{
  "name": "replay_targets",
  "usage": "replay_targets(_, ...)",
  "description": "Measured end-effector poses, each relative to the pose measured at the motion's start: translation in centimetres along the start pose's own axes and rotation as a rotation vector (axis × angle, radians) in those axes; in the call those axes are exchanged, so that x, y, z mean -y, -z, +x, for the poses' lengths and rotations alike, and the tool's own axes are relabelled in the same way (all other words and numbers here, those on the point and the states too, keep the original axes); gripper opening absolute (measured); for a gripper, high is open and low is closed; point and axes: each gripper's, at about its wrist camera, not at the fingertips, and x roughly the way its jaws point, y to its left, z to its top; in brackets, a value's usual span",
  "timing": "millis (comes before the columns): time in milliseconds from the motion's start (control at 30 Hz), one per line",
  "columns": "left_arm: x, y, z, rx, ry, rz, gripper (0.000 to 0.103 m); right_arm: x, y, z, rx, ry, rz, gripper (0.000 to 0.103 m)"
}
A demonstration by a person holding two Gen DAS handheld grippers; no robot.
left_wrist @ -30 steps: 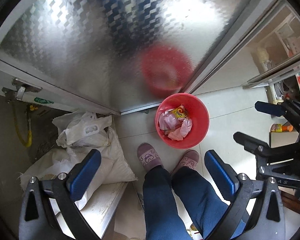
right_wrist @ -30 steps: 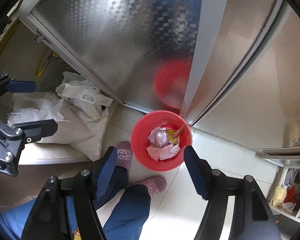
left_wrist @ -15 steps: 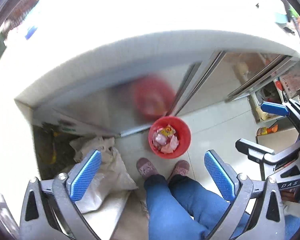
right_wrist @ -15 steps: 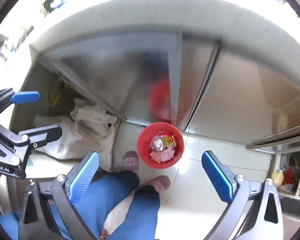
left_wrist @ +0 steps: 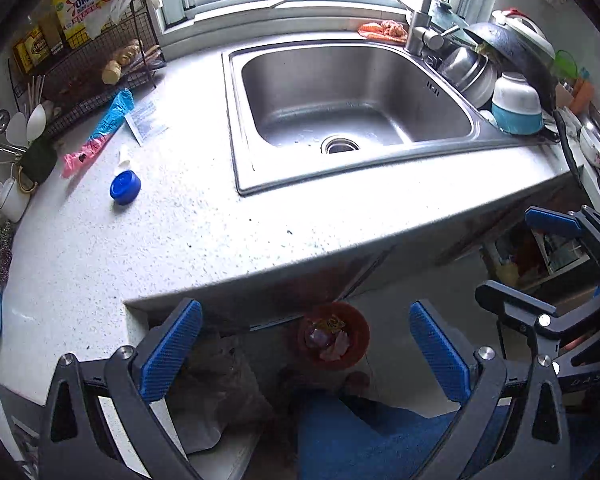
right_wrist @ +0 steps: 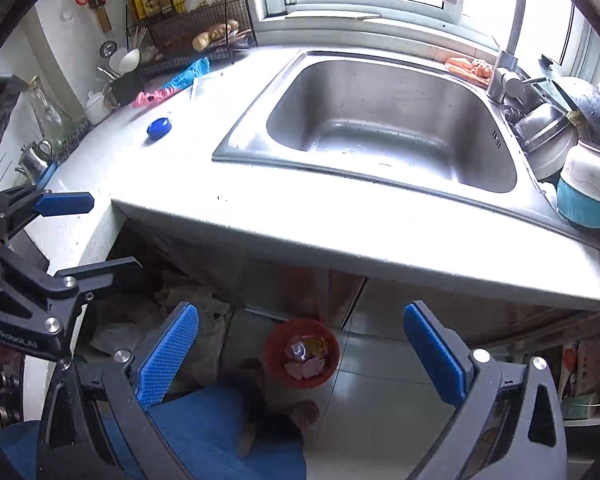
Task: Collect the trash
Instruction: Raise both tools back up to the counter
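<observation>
Below, both jaws spread empty over the red bin [left_wrist: 334, 334] past the counter's front edge [left_wrist: 340, 250].

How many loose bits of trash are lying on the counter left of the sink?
4: a blue cap, a white scrap behind it, a blue-pink wrapper and a paper slip near the rack. More may be hidden.

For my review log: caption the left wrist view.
Open left gripper above red bin of trash, blue cap on countertop.
</observation>
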Motion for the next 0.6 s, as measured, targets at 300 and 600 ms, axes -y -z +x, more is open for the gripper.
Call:
replay_targets(300, -3.2, -4.6, -2.6, 0.046, -0.042, -0.035, 0.102, -0.3, -6.0, -0.6, 0.061, -0.031, -0.057, 0.102)
replay_targets(600, -9.4, -9.5, -2.0, 0.073, -0.078, -0.072, 0.102, -2.5, -12.8, 2.6, 0.070, -0.042, -0.128, 0.102)
